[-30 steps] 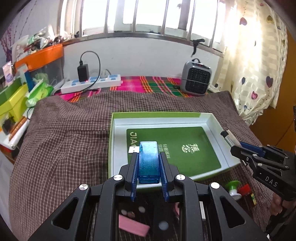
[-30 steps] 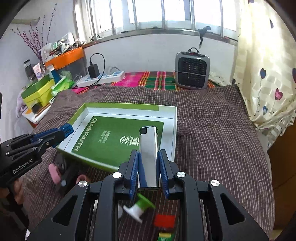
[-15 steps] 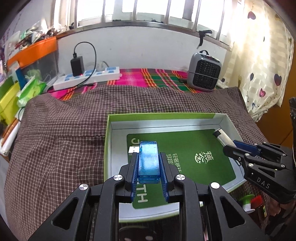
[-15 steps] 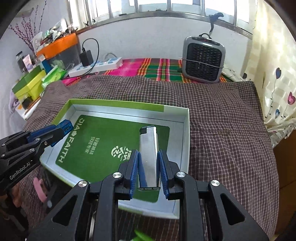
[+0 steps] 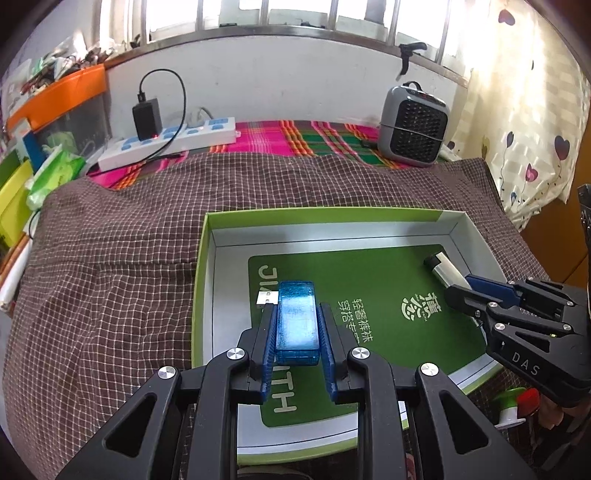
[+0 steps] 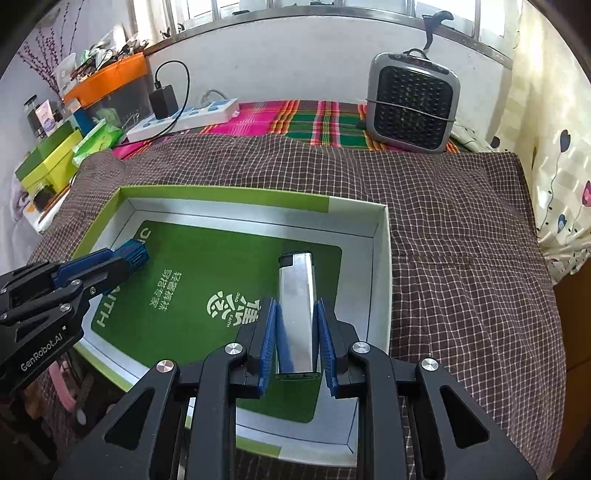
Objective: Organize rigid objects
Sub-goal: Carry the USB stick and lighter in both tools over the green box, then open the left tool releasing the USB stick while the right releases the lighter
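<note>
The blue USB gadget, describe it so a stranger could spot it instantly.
Find the shallow green-rimmed box on the brown checked cloth. Over its left half, the left tongs clamp the blue USB gadget: translucent blue with a metal plug, unlike the silver lighter.

Daylight floods through the barred window point(image 5: 295, 14) at the back, blown out to white. The curtain point(image 5: 535, 122) glows washed-out on the right. Strong fisheye bending curves the edges, with dark vignetted corners. Both views are sharp; the box point(image 6: 380, 280) interior shows soft shadows.
</note>
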